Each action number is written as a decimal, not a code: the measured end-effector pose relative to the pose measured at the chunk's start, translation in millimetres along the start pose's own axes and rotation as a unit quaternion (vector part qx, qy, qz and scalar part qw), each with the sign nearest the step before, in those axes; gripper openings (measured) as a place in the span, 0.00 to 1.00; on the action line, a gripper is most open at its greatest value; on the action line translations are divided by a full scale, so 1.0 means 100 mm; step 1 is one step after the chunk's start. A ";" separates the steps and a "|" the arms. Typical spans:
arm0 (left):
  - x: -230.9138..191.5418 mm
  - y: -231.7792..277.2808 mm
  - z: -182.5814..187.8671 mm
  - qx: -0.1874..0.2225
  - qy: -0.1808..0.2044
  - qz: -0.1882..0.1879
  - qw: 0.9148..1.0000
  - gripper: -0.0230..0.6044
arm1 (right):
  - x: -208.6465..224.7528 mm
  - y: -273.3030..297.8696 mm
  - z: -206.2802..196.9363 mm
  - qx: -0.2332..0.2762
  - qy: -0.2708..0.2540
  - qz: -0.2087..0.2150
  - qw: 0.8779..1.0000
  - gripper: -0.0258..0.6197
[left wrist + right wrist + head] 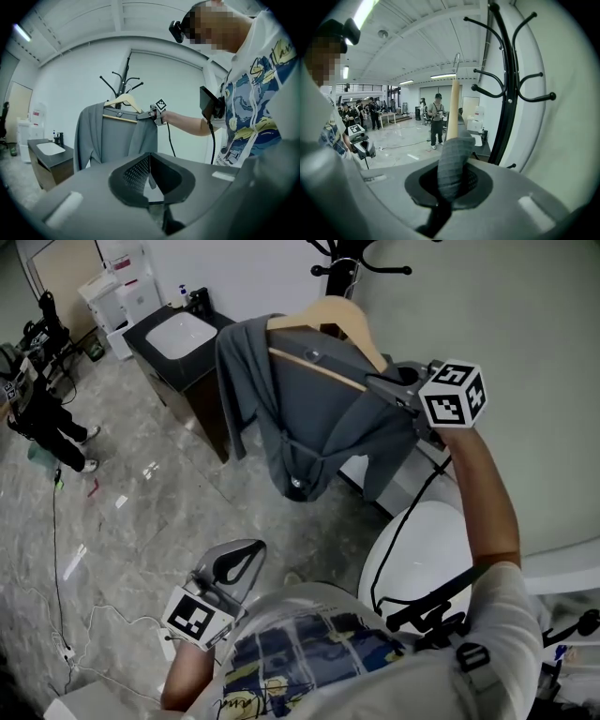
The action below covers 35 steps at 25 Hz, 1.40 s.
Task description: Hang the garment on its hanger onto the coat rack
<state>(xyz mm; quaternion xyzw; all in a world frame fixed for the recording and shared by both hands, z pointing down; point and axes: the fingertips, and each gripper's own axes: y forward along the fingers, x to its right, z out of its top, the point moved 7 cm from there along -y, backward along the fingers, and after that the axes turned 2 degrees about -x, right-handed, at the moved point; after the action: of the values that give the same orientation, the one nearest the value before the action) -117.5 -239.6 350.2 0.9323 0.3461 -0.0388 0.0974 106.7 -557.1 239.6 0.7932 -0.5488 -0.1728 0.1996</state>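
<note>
A grey garment hangs on a wooden hanger, held up in the air. My right gripper is shut on the hanger's right end through the cloth. In the right gripper view, grey fabric fills the jaws, and the hanger rises to its metal hook. The black coat rack stands just right of it, apart from the hook. The rack's prongs show beyond the hanger. My left gripper is low, near my body, shut and empty, and faces the garment.
A dark cabinet with a white sink stands left of the garment by the wall. A white rounded object sits below my right arm. Cables lie on the floor at the left. Several people stand across the room.
</note>
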 end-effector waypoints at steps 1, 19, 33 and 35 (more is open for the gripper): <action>0.01 -0.01 0.00 -0.001 0.000 0.005 1.000 0.05 | 0.07 0.03 0.01 0.001 0.004 -0.001 1.000 0.04; -0.14 -0.02 -0.12 -0.013 -0.019 0.038 0.999 0.05 | 0.82 0.71 -0.30 -0.034 0.044 -0.021 0.998 0.04; -0.05 -0.28 -0.21 -0.028 -0.030 0.034 0.999 0.05 | 0.88 0.72 -0.36 -0.013 0.046 -0.039 0.998 0.13; 0.00 -0.36 -0.23 -0.029 -0.029 0.032 0.999 0.05 | 0.89 0.69 -0.36 -0.008 0.043 -0.055 0.998 0.18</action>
<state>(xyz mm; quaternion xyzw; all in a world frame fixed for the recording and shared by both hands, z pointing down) -141.4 -208.1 366.8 0.9381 0.3145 -0.0526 0.1350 99.0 -658.3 300.8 0.8275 -0.4936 -0.1537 0.2188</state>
